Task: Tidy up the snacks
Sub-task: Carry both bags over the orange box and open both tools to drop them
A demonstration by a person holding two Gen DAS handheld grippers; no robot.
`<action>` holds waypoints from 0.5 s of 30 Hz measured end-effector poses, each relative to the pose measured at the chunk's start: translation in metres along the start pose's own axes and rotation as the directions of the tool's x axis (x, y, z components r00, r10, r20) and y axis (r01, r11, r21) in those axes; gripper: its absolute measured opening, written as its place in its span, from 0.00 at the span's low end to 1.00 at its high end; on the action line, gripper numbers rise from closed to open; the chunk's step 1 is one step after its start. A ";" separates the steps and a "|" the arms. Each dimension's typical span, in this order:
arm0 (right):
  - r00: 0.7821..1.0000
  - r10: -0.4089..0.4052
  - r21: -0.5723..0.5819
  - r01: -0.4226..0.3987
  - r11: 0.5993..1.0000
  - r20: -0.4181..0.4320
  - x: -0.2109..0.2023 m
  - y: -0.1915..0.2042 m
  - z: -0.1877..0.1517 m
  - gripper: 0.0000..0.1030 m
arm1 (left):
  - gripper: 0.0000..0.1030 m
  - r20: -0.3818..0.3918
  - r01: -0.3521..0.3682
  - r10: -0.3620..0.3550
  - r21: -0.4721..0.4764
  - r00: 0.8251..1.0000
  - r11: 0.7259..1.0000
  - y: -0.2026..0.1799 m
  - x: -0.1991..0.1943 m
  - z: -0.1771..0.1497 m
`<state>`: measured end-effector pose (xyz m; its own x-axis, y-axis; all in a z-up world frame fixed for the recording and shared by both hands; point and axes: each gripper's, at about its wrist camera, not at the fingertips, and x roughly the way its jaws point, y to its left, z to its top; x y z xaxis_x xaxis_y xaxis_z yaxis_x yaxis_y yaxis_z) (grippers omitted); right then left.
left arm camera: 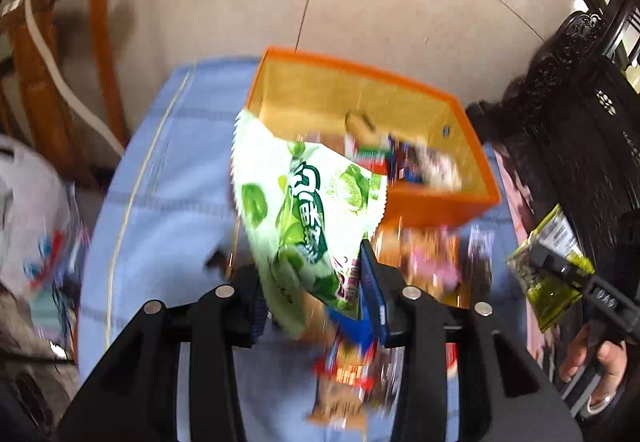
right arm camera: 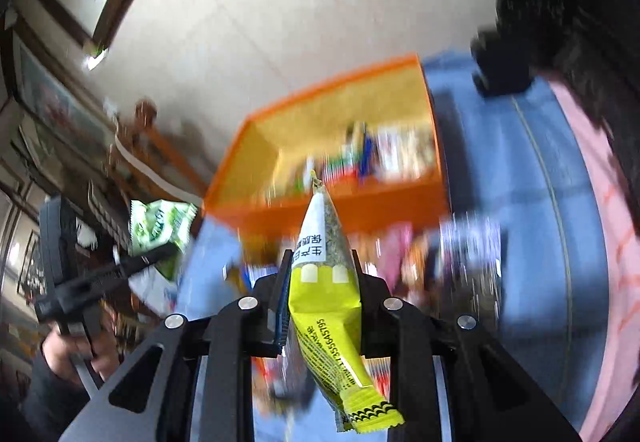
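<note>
Pinching a green-and-white snack bag (left arm camera: 304, 210), the left gripper (left arm camera: 316, 294) holds it in the air on the near side of the orange bin (left arm camera: 440, 198), its upper corner overlapping the bin's near-left rim in the left wrist view. The right gripper (right arm camera: 322, 290) is clamped on a slim yellow packet (right arm camera: 324, 306), which points toward the bin's near wall. Both grips sit on the lower body of the packs. These look like light, soft film pouches: they crumple between the pads, flop above the grip and may slide if held only by a glossy edge, so a mid-body or sealed-seam hold seems safest. More snacks (left arm camera: 436, 262) lie on the blue cloth (left arm camera: 168, 182) just in front of the bin; several already lie inside it.
</note>
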<state>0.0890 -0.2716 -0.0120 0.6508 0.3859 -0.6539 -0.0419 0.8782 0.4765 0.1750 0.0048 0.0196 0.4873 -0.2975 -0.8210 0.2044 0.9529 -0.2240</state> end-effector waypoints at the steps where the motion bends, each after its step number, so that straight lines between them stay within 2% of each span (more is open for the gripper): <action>1: 1.000 0.002 -0.002 -0.002 1.000 0.026 0.006 0.003 0.016 0.24 | 0.38 0.002 0.000 0.000 0.006 1.000 1.000 -0.004 0.005 0.010; 3: 0.998 -0.024 -0.021 0.025 0.999 0.051 0.021 0.010 0.039 0.24 | 0.36 0.000 -0.019 0.019 0.011 1.000 1.000 -0.017 0.021 0.032; 4: 0.998 -0.031 -0.022 0.032 0.999 0.053 0.028 0.011 0.047 0.24 | 0.23 -0.005 -0.018 0.018 0.018 1.000 1.000 -0.021 0.028 0.039; 7: 0.997 -0.057 0.010 0.057 0.998 0.044 0.062 0.011 0.077 0.24 | 0.18 -0.040 -0.038 0.039 0.030 0.998 0.999 -0.034 0.061 0.064; 9: 0.993 -0.115 0.007 0.115 0.993 0.018 0.089 0.011 0.092 0.24 | 0.16 -0.068 -0.084 0.086 0.040 0.994 0.996 -0.037 0.082 0.074; 11: 0.984 -0.180 -0.019 0.180 0.984 0.004 0.109 0.009 0.099 0.30 | 0.16 -0.068 -0.074 0.074 0.002 0.995 0.997 -0.035 0.087 0.079; 12: 0.981 -0.195 -0.025 0.195 0.980 0.011 0.111 0.009 0.100 0.38 | 0.16 -0.054 -0.066 0.066 -0.003 0.996 0.998 -0.035 0.085 0.078; 13: 0.976 -0.215 -0.029 0.216 0.976 0.038 0.106 0.009 0.098 0.60 | 0.16 -0.038 -0.078 0.079 0.012 0.996 0.997 -0.035 0.082 0.078; 14: 0.971 -0.224 -0.028 0.227 0.974 0.081 0.098 0.008 0.097 0.72 | 0.16 -0.031 -0.091 0.091 0.025 0.995 0.996 -0.035 0.079 0.076; 15: 0.967 -0.215 -0.038 0.222 0.974 0.134 0.087 0.009 0.094 0.73 | 0.16 -0.029 -0.088 0.089 0.028 0.996 0.996 -0.033 0.077 0.072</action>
<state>0.2163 -0.2571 -0.0092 0.7403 0.1463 -0.6561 0.0750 0.9520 0.2968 0.2669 -0.0532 0.0018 0.4788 -0.2097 -0.8525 0.1841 0.9735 -0.1360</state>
